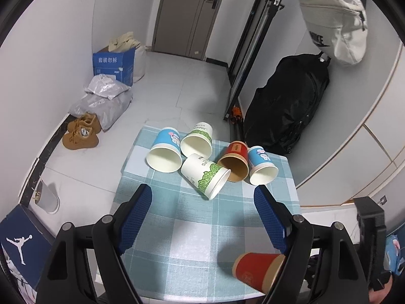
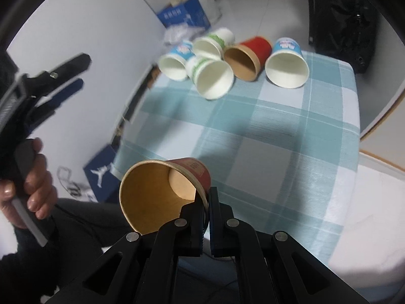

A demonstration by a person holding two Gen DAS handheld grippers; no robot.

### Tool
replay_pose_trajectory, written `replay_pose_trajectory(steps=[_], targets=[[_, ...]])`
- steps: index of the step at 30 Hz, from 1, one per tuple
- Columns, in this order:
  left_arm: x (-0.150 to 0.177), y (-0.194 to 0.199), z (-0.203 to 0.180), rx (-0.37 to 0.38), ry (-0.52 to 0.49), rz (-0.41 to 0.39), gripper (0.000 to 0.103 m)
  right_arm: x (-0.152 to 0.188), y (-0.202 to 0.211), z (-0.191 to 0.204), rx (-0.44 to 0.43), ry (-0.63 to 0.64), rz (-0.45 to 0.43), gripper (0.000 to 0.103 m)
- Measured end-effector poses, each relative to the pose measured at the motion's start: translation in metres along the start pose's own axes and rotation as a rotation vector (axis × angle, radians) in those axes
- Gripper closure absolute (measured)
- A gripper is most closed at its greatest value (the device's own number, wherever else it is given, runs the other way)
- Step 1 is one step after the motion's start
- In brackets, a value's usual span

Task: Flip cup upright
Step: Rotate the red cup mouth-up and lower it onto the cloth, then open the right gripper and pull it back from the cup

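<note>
My right gripper (image 2: 206, 200) is shut on the rim of a red paper cup (image 2: 162, 192), one finger inside and one outside. The cup is tilted with its brown mouth toward the camera, above the near edge of the checked table (image 2: 278, 136). The same red cup (image 1: 255, 269) shows at the lower right of the left wrist view. My left gripper (image 1: 202, 202) is open and empty, above the table's middle. Several more cups lie on their sides at the far end: blue (image 1: 165, 150), white-green (image 1: 206, 174), red (image 1: 235, 159).
A black bag (image 1: 286, 103) stands on the floor beyond the table's far right. A blue box (image 1: 114, 63), grey parcels (image 1: 103, 101) and brown shoes (image 1: 81, 134) lie on the floor to the left. A Jordan shoebox (image 1: 20, 240) sits near left.
</note>
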State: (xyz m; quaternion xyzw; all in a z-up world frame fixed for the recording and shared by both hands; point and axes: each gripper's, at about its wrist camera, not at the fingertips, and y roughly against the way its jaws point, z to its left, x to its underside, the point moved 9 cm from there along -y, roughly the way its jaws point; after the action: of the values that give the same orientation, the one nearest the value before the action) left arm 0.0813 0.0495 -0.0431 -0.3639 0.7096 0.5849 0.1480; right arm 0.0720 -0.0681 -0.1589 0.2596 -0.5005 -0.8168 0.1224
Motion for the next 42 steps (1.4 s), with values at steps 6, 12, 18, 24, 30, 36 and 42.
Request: replay_pose_trajectory(steps=[6, 12, 18, 24, 30, 36, 42], targets=[[-0.002, -0.011, 0.009, -0.017, 0.051, 0.030, 0.024, -0.014, -0.027, -0.002, 0.011, 0.020, 0.119, 0.099], [0.001, -0.017, 0.013, -0.024, 0.054, 0.057, 0.024, -0.033, -0.045, -0.004, 0.017, -0.002, 0.110, 0.097], [0.007, -0.022, 0.013, -0.020, 0.047, 0.093, 0.024, -0.037, -0.048, -0.008, -0.002, -0.054, 0.060, 0.060], [0.008, -0.019, 0.011, -0.012, 0.036, 0.082, 0.024, -0.045, -0.033, -0.016, -0.004, -0.087, -0.051, 0.051], [0.009, -0.012, 0.001, -0.004, -0.011, 0.046, 0.024, -0.048, -0.001, -0.019, 0.046, -0.074, -0.221, 0.035], [0.010, -0.004, -0.003, -0.002, -0.024, 0.014, 0.024, -0.036, 0.033, -0.020, 0.049, -0.111, -0.392, 0.030], [0.015, 0.007, -0.014, -0.003, -0.065, -0.041, 0.024, -0.021, 0.066, -0.018, 0.123, -0.069, -0.568, 0.017]])
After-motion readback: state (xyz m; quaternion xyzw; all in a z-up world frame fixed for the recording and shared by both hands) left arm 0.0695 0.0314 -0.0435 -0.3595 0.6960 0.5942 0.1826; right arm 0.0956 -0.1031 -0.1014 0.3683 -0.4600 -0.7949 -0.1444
